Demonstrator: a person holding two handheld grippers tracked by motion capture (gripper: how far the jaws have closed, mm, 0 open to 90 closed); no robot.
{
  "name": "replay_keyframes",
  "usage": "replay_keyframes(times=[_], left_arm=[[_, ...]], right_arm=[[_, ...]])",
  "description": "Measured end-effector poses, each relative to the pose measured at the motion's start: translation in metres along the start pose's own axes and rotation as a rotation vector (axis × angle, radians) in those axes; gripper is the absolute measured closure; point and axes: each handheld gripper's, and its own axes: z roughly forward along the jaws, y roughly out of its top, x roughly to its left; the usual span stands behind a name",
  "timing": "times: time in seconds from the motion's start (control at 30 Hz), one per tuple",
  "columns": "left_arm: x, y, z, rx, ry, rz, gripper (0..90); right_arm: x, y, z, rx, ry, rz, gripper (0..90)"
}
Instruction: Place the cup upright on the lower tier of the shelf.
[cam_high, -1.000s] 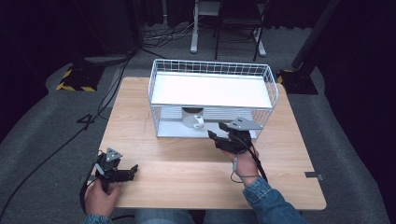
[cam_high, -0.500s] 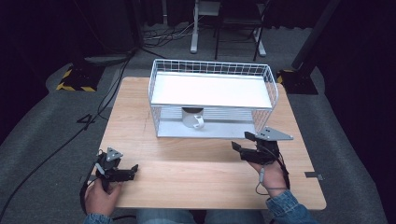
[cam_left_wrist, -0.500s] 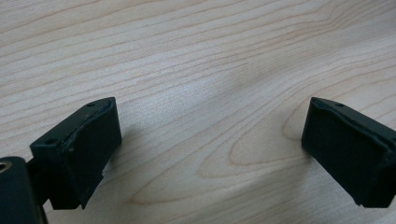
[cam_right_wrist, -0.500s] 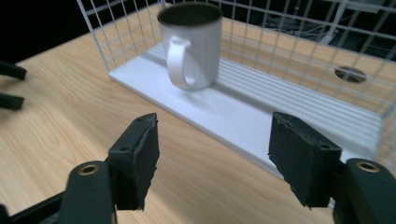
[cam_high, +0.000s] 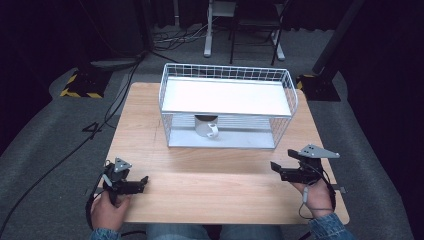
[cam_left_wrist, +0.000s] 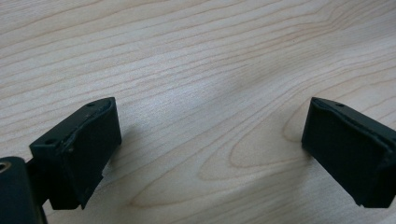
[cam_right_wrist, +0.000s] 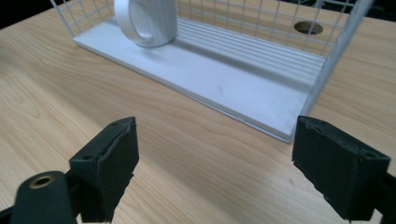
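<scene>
The right tool (cam_high: 278, 171) rests low over the near right part of the light wooden desk (cam_high: 215, 172), held in the person's right hand (cam_high: 317, 195). Its two black jaws stand wide apart with nothing between them, having just been opening. They point toward the left across the desk top. In the right gripper view the right tool (cam_right_wrist: 212, 161) looks past bare wood to the things beyond it.

Ahead of that tool and well apart from it stands the white wire rack with two flat white shelves (cam_high: 227, 75), the largest thing on the desk. Its near right corner post is the part closest to the tool. The lower white shelf (cam_right_wrist: 243, 79) lies flat on the desk just beyond the jaws in the right gripper view.

On that lower shelf, farther off and toward the rack's middle, sits the white ceramic mug with a loop handle (cam_high: 207, 127). It is under the upper shelf, with the handle turned toward the person. In the right gripper view the mug (cam_right_wrist: 149, 21) shows at the top, cut off by the edge.

The left tool (cam_high: 144, 181) lies at the near left of the desk, far to the side of the right tool, held in the left hand (cam_high: 107, 207). In the left gripper view the left tool (cam_left_wrist: 210, 154) has its jaws spread wide over bare wood, holding nothing.
</scene>
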Motion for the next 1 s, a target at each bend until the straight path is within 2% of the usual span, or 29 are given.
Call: replay_keyframes(times=[0.23,0.37,0.53,0.77,0.83,1.0], left_arm=[[0.000,0.000,0.000,0.000,0.000,0.001,5.0],[0.000,0.000,0.000,0.000,0.000,0.001,5.0],[0.000,0.000,0.000,0.000,0.000,0.001,5.0],[0.000,0.000,0.000,0.000,0.000,0.001,5.0],[0.000,0.000,0.000,0.000,0.000,0.001,5.0],[0.000,0.000,0.000,0.000,0.000,-0.001,5.0]], right_arm=[[-0.016,-0.019,0.002,0.095,0.009,0.032,15.0],[-0.026,-0.031,0.006,0.133,-0.006,0.044,15.1],[-0.038,-0.048,0.012,0.170,-0.033,0.080,15.2],[-0.048,-0.068,0.018,0.217,-0.061,0.096,15.1],[-0.050,-0.073,0.020,0.223,-0.067,0.101,14.8],[-0.050,-0.081,0.021,0.154,-0.108,0.069,14.8]])
